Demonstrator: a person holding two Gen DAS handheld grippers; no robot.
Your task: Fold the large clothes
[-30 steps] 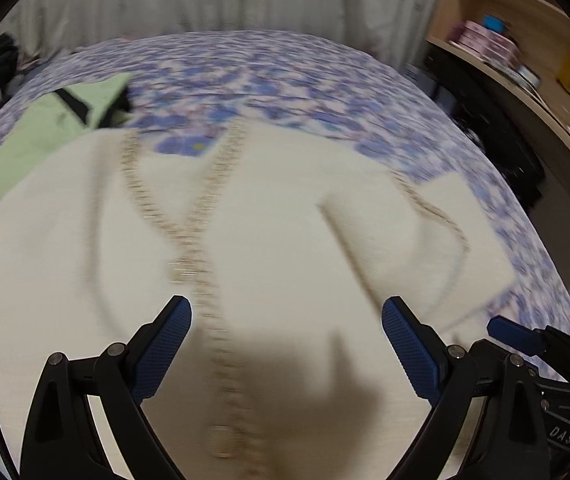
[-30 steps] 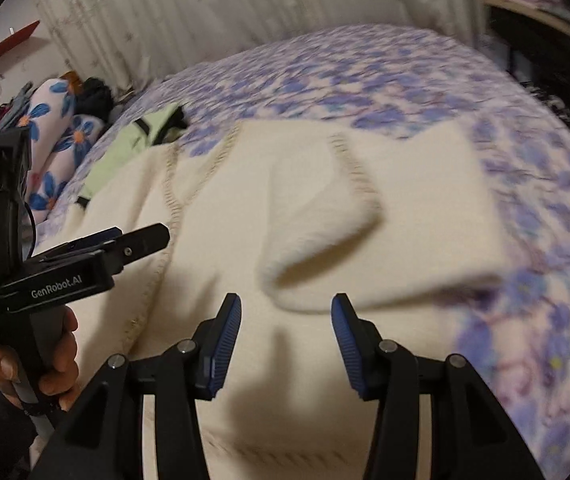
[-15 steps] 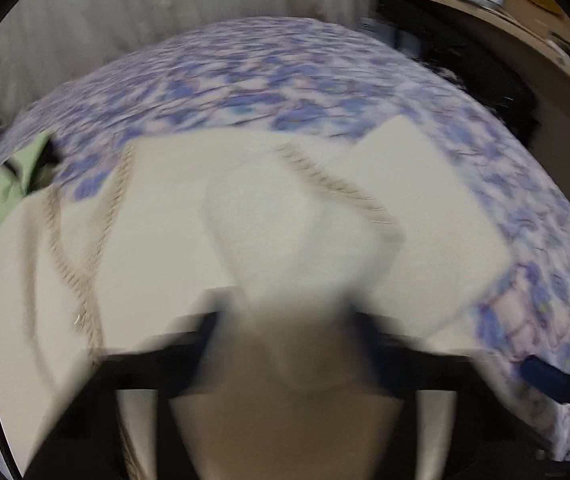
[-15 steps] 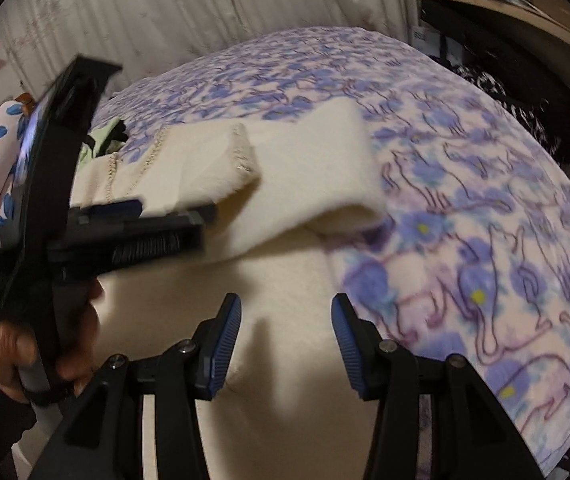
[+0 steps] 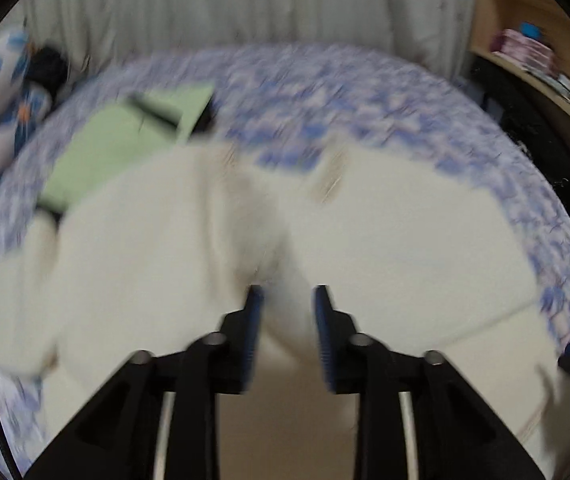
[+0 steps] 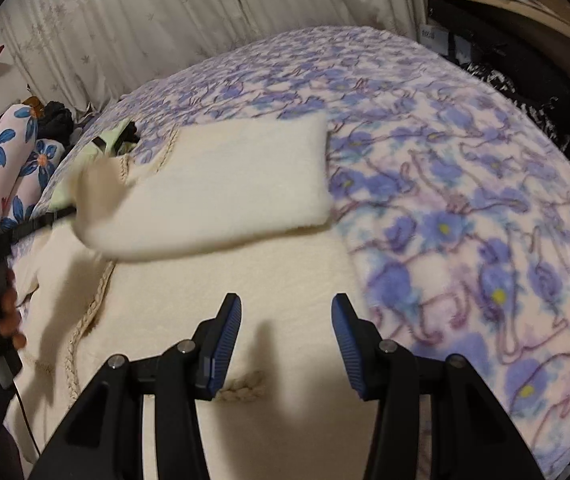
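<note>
The left claw (image 5: 288,294) is seen partly open, and its jaws have just been opening. A raised ridge of the cream cardigan (image 5: 385,240) stands between its blue pads (image 5: 254,320); because of the blur it cannot be told if the pads press on it. In the right wrist view the left claw is seen at the left edge, and the end of the folded sleeve (image 6: 221,192) is hanging from it, lifted above the body of the garment.

The right claw (image 6: 286,307) is held about half open, with nothing between its pads (image 6: 227,340). It hovers over the lower part of the cardigan, near the braided trim (image 6: 85,320).

The cardigan is spread flat on the bed (image 6: 465,200), with its long axis running away from the claws and its neckline at the far end. The folded sleeve lies across it toward the left. The right edge of the garment lies near the bed's right side; much bare floral blanket is left beyond the collar. A green garment (image 5: 125,140) lies at the far left, touching the cardigan's shoulder, and a floral pillow (image 6: 25,152) is seen past it.
</note>
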